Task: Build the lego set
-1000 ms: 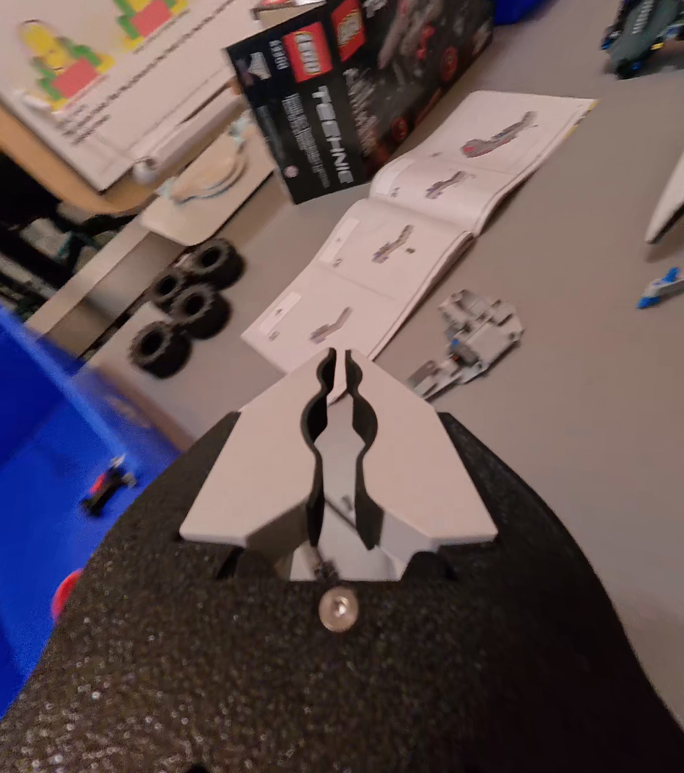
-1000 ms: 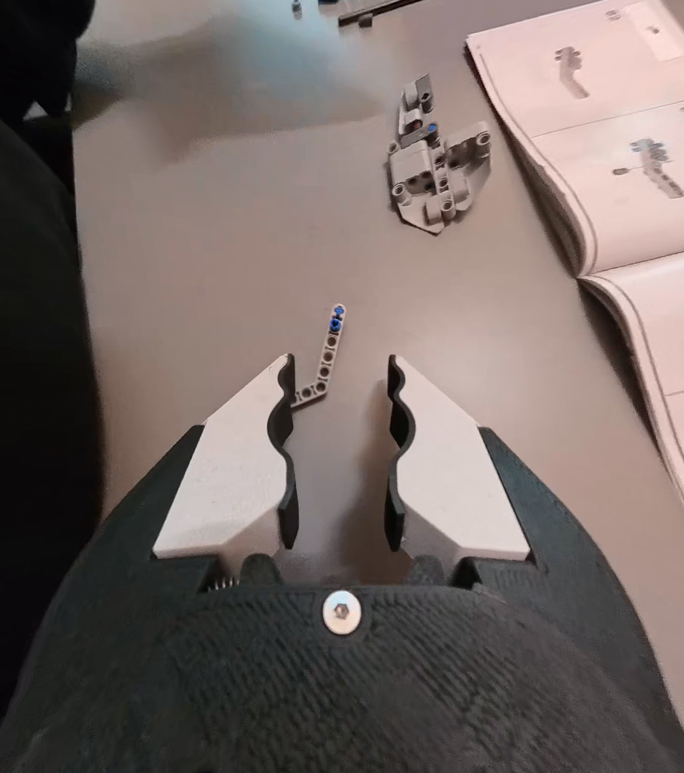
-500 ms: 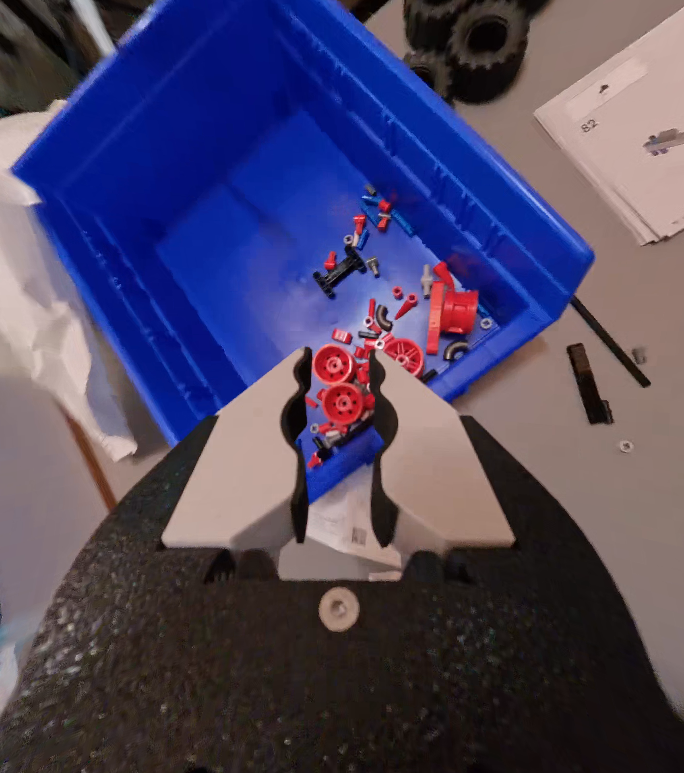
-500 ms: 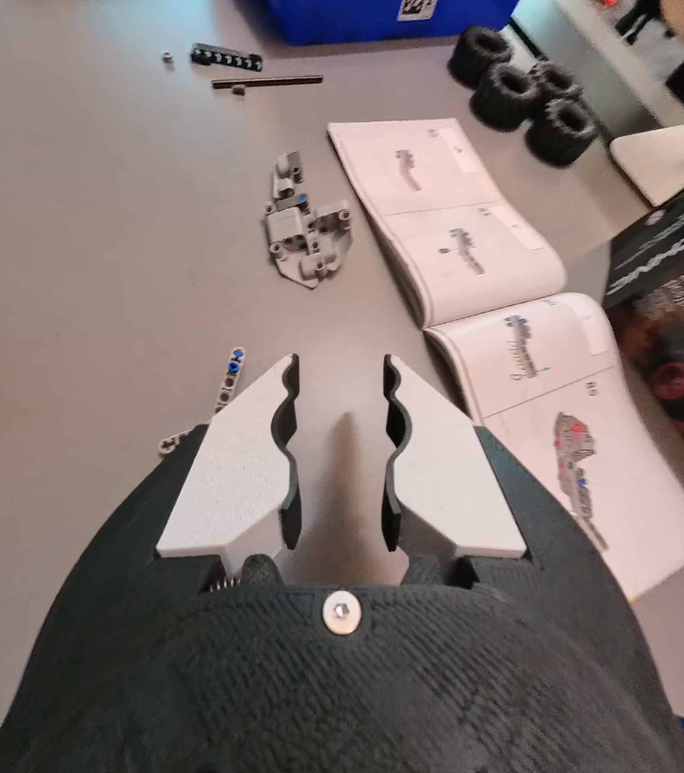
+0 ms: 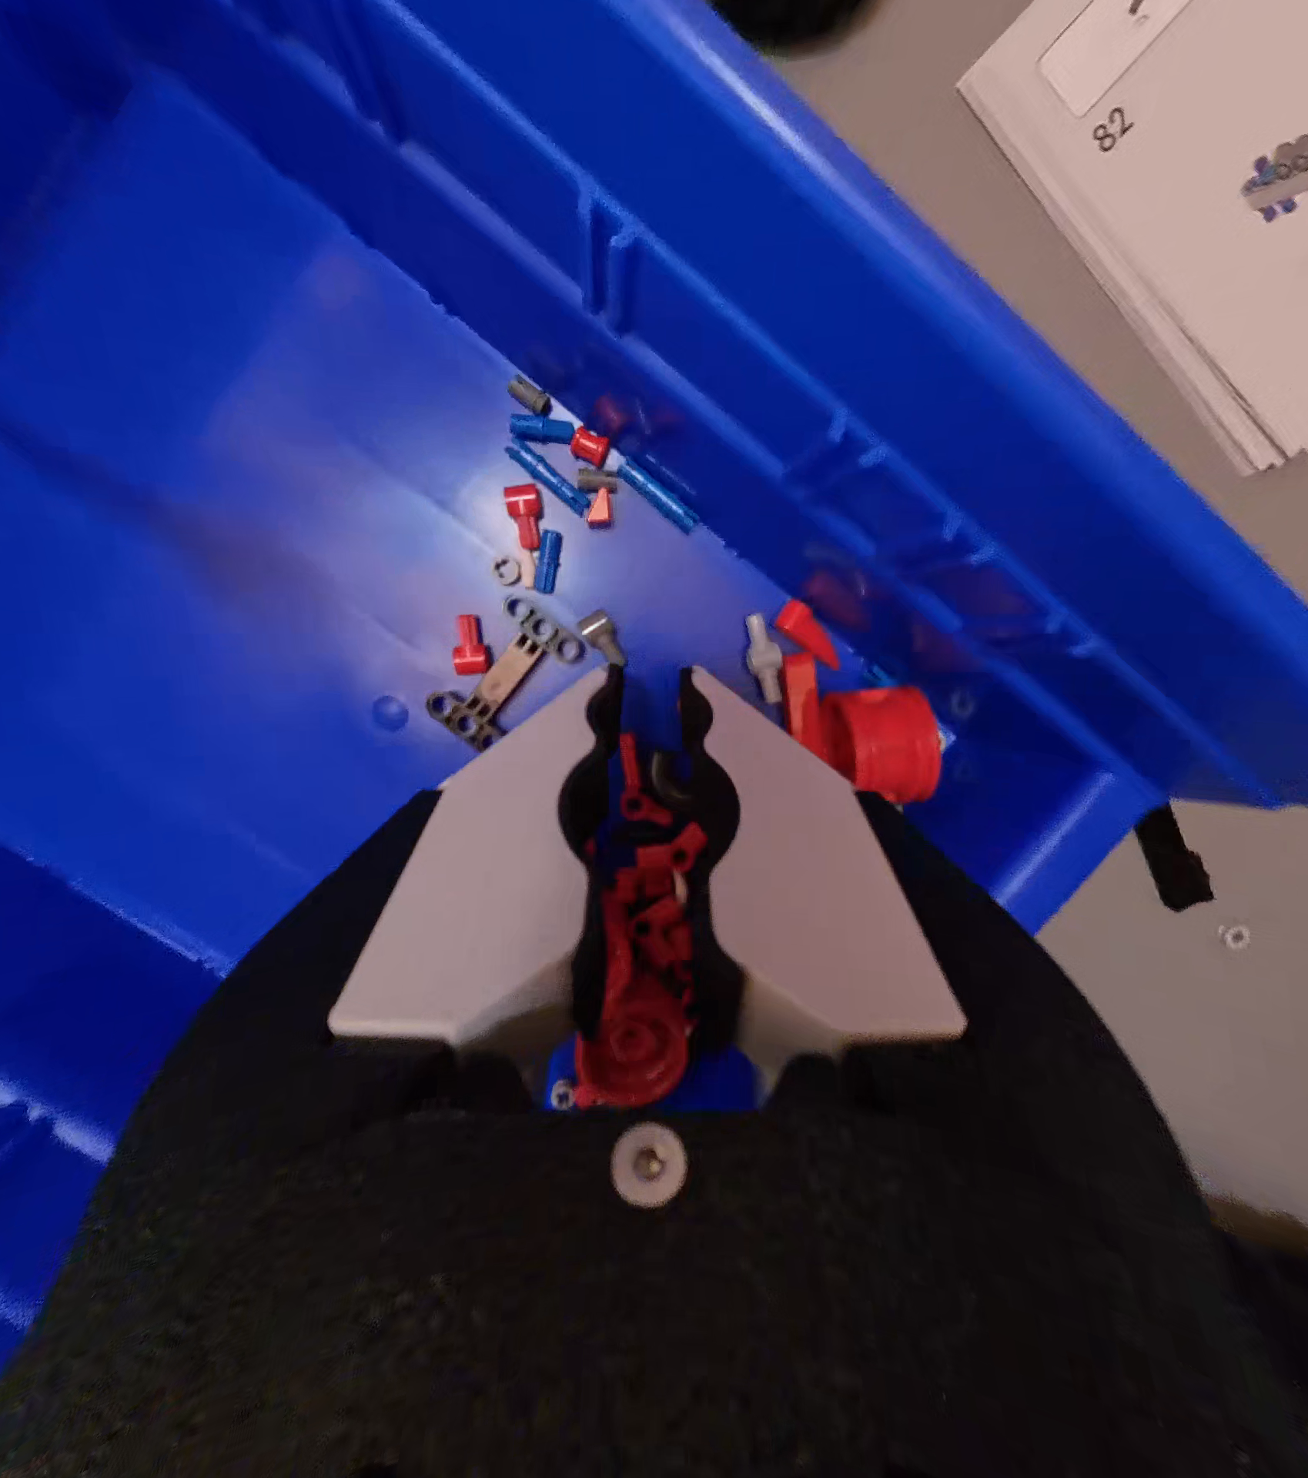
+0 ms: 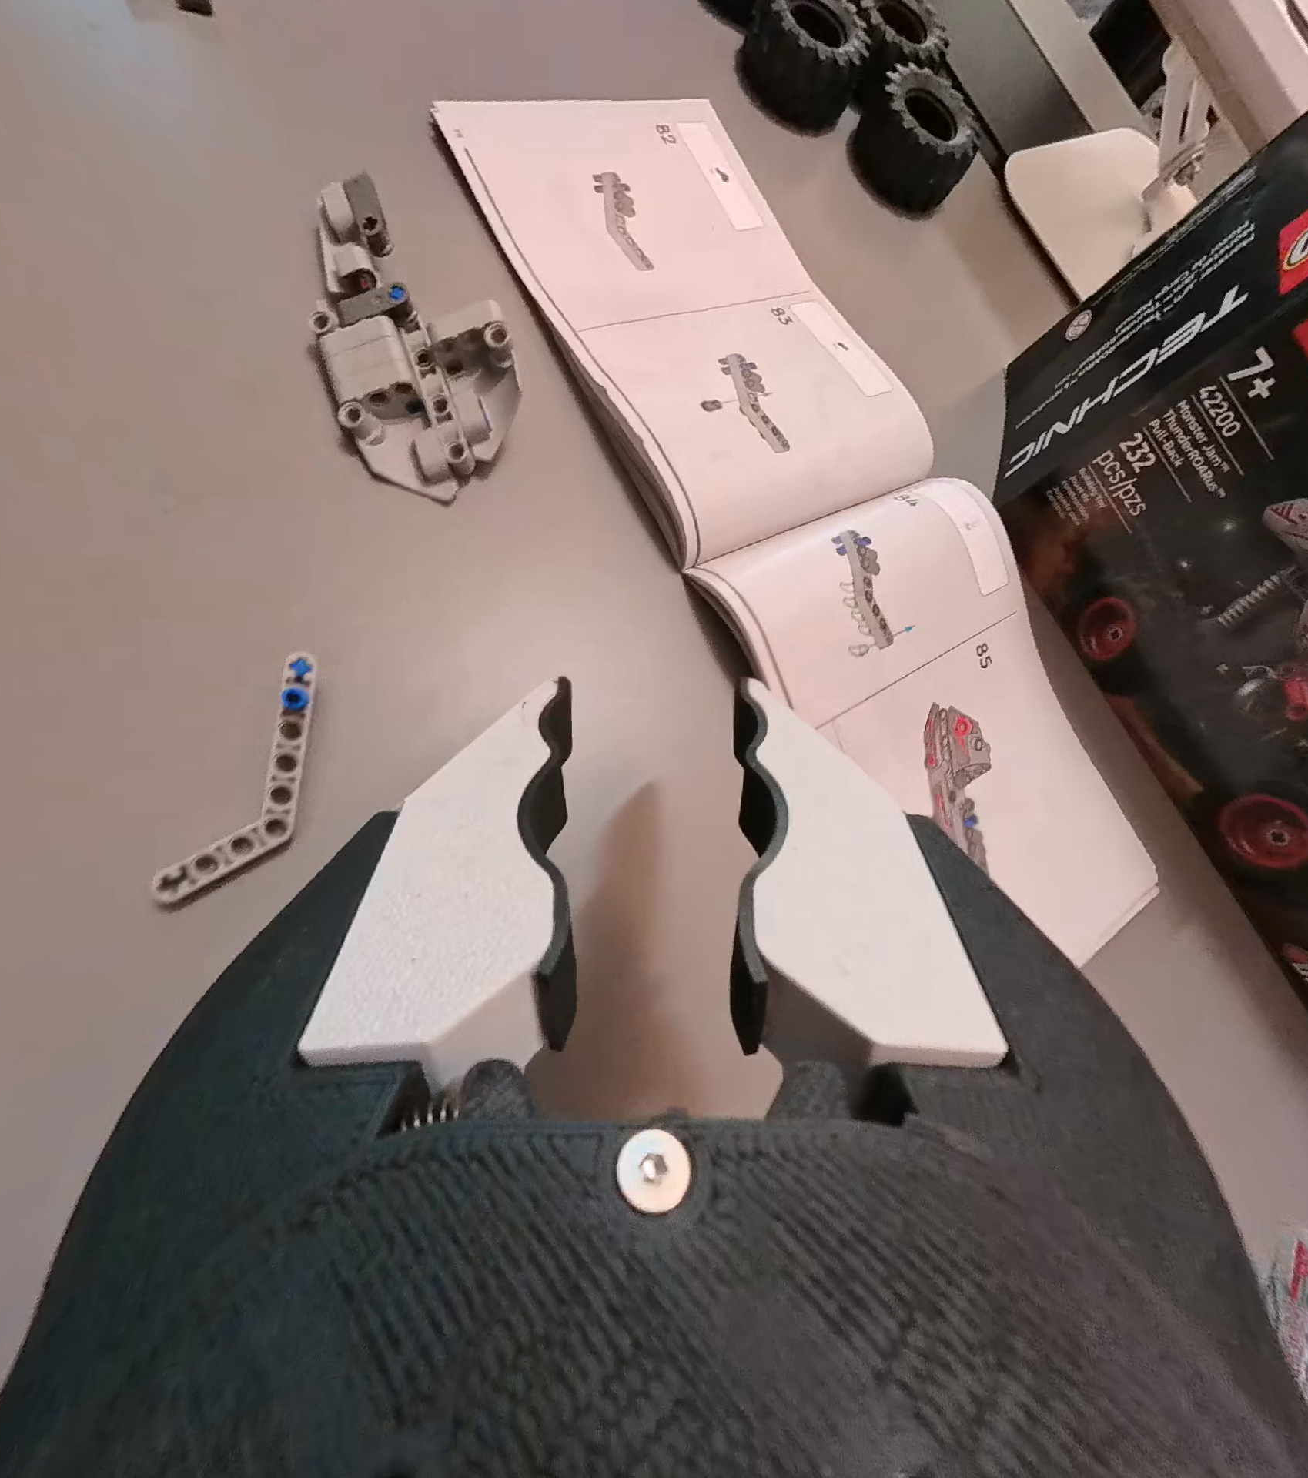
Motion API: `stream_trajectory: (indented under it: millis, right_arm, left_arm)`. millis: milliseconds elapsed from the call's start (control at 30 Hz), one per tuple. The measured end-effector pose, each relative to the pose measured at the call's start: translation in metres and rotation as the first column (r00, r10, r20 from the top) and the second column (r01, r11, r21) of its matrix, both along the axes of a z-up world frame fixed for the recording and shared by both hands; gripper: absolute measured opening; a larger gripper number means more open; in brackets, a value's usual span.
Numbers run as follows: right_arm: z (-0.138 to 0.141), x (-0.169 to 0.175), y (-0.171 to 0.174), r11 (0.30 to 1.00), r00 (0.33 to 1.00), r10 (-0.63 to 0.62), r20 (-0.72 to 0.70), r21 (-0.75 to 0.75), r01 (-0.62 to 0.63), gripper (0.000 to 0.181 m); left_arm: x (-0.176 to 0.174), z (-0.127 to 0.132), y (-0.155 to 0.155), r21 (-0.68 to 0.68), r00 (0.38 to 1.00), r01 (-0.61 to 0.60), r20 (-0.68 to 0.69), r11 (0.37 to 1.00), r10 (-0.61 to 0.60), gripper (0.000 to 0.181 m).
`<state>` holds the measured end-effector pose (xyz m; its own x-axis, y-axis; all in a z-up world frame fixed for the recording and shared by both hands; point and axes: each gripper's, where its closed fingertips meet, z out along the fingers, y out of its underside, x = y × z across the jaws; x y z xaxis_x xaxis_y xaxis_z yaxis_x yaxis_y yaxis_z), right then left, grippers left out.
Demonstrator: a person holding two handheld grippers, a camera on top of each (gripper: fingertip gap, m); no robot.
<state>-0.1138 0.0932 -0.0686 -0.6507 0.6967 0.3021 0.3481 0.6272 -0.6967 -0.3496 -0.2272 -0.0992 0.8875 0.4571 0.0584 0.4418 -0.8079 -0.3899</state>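
My left gripper hangs low inside a blue bin, its fingers a narrow gap apart and holding nothing. Its tips are just beside a small grey pin. Several small red, blue and grey parts lie on the bin floor, among them a dark grey frame piece and a red wheel hub. More red parts show between the fingers. My right gripper is open and empty above the table. A grey bent beam with blue pins lies to its left, and a grey sub-assembly farther off.
An open instruction booklet lies right of the sub-assembly, and its corner shows in the left wrist view. The set's black box stands at the right, black tyres at the back. A black piece lies outside the bin. My right fingertips sit around 40 centimeters from my left ones. My left gripper is the nearer one to the red wheel hub: about 5 centimeters, against 35 centimeters.
My left gripper swung from the table to the blue bin and dropped into it, its fingers opening and then narrowing. My right gripper stayed open and drifted right of the bent beam.
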Motion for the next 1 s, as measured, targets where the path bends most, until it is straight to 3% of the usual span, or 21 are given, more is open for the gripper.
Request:
stream_trajectory:
  millis: [33,200,433,600,700,800,867,933,1000]
  right_arm:
    - [0.0,-0.005,-0.002,1.0,1.0,-0.001,-0.001,-0.001,0.001,0.039]
    - [0.004,-0.025,-0.016,1.0,1.0,0.026,-0.012,-0.006,-0.026,0.039]
    - [0.006,-0.03,-0.016,1.0,0.999,0.029,-0.029,-0.004,-0.029,0.039]
    - [0.007,-0.028,-0.012,1.0,0.999,0.015,-0.038,0.002,-0.014,0.039]
    - [0.007,-0.027,-0.012,1.0,0.999,0.012,-0.038,0.002,-0.012,0.039]
    - [0.007,-0.026,-0.01,1.0,0.999,0.008,-0.04,0.007,-0.008,0.039]
    - [0.006,-0.026,-0.009,1.0,0.999,0.006,-0.037,0.01,-0.005,0.039]
    - [0.007,-0.026,-0.009,1.0,0.999,0.005,-0.039,0.014,-0.004,0.039]
    - [0.006,-0.025,-0.008,1.0,0.999,0.003,-0.037,0.013,-0.002,0.039]
  left_arm:
    - [-0.002,-0.005,0.001,-0.019,1.0,-0.01,0.001,1.0,0.01,0.012]
    - [-0.009,-0.017,0.002,-0.115,0.997,-0.069,-0.027,0.991,0.066,0.007]
    - [-0.009,-0.015,0.002,-0.003,0.998,-0.063,0.005,0.998,0.063,0.0]
    - [-0.016,0.013,0.001,0.126,0.994,-0.102,-0.036,0.987,0.108,0.0]
    - [-0.021,0.017,-0.01,0.114,0.981,-0.184,-0.036,0.976,0.19,0.0]
    - [-0.012,0.006,-0.015,0.043,0.989,-0.15,-0.008,0.988,0.15,0.013]
    - [-0.016,0.001,-0.019,0.003,0.983,-0.181,-0.013,0.983,0.181,0.013]
    - [-0.018,0.002,-0.015,0.033,0.976,-0.218,0.007,0.975,0.218,0.01]
    - [-0.012,0.004,0.006,0.123,0.981,-0.188,0.063,0.974,0.182,0.009]
